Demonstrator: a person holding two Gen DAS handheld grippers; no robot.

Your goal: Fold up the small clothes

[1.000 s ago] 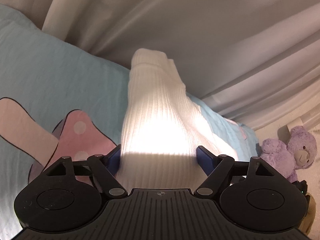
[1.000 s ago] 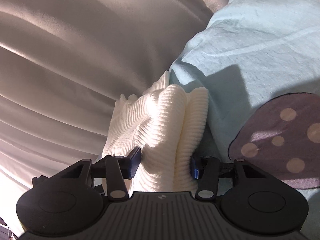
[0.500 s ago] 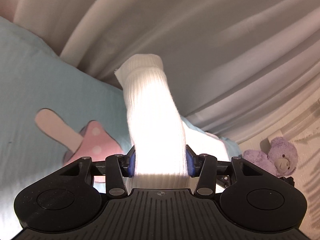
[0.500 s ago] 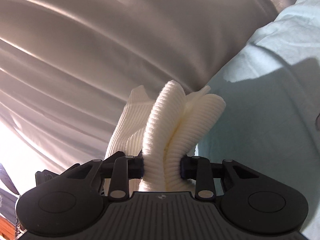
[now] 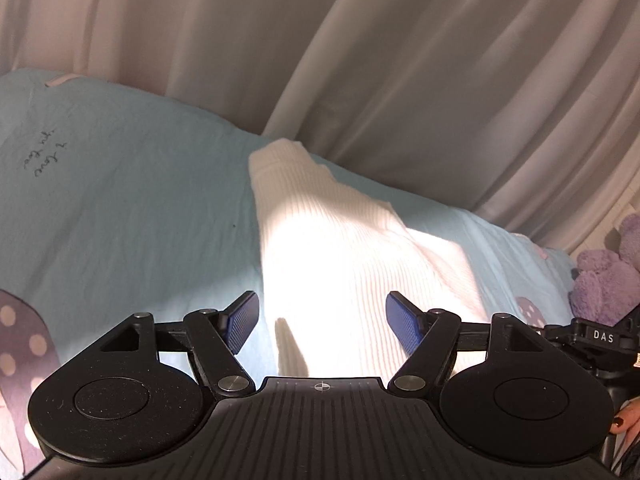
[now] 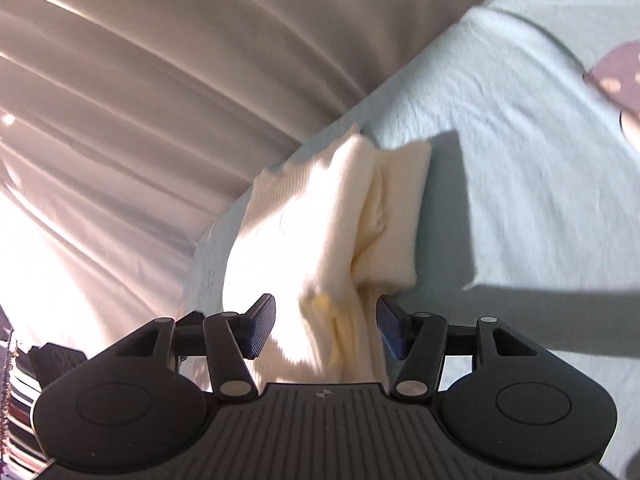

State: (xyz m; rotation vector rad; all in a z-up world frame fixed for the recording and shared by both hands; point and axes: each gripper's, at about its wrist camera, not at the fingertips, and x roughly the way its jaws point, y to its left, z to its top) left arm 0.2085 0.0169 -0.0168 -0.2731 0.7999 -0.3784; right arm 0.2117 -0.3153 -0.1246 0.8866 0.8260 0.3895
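A white ribbed sock lies stretched on the light blue bedsheet, its cuff pointing away toward the curtain. My left gripper is open, its blue pads apart on either side of the sock's near end. In the right wrist view the same sock lies bunched and folded on the sheet. My right gripper is open, with the sock's near end between the spread fingers. Bright sunlight washes out part of the sock.
Pale curtains hang behind the bed. A purple plush bear sits at the right edge. Mushroom prints mark the sheet at the lower left and in the right wrist view. The other gripper's body shows at the right.
Both grippers were shut on the sock half a second ago and have opened. The sock has come down from the air and lies on the sheet.
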